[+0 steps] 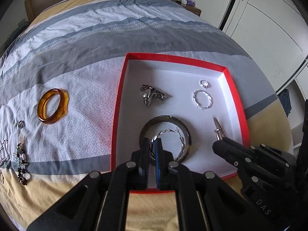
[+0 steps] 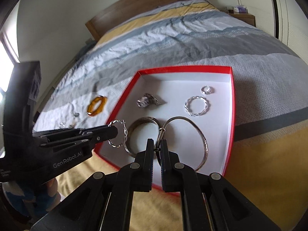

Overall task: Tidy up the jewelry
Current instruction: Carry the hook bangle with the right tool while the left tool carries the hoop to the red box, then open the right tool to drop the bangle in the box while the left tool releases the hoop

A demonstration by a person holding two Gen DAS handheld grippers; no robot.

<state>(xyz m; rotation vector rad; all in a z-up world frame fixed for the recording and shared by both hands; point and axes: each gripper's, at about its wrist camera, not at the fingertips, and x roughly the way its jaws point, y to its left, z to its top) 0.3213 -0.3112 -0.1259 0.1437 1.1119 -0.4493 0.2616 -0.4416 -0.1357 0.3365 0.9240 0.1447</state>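
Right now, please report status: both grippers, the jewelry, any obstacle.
Left gripper shut on twisted silver hoop. Right gripper shut on thin silver bangle. Both over red box. Dark bangle lies below.

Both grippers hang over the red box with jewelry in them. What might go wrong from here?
1. The left gripper pinches a twisted silver hoop above the dark bangle; dropped there, the two may tangle.
2. The right gripper holds a thin silver bangle only by its clasp end, so it may swing or slip.
3. Either could land on the twisted hoop already in the red box.
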